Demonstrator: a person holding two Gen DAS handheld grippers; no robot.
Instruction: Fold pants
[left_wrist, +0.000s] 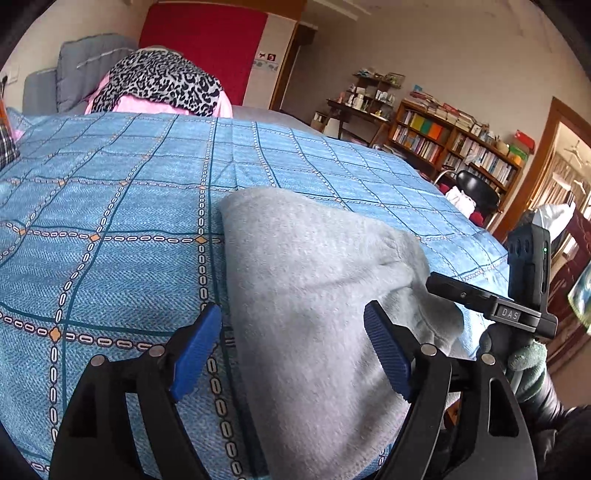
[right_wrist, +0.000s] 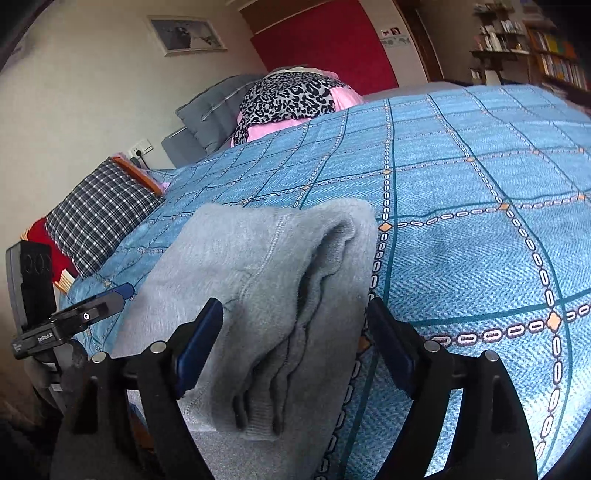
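Observation:
Grey fleece pants (left_wrist: 314, 295) lie folded in a thick stack at the near edge of the blue patterned bedspread (left_wrist: 110, 221). My left gripper (left_wrist: 293, 354) is open, its blue pads (left_wrist: 195, 354) either side of the stack's left part, holding nothing. In the right wrist view the pants (right_wrist: 258, 277) show stacked layers and a ribbed cuff near the front. My right gripper (right_wrist: 295, 343) is open around the stack's right part, empty. The right gripper's body (left_wrist: 517, 295) shows at the right of the left wrist view; the left one's body (right_wrist: 44, 314) shows at the left of the right wrist view.
A leopard-print cloth on pink bedding (left_wrist: 159, 85) and grey cushions (left_wrist: 85, 62) lie at the head of the bed. A checked pillow (right_wrist: 99, 214) sits at the bed's left edge. Bookshelves (left_wrist: 454, 144), a desk and a black chair (left_wrist: 476, 192) stand beyond the bed's right side.

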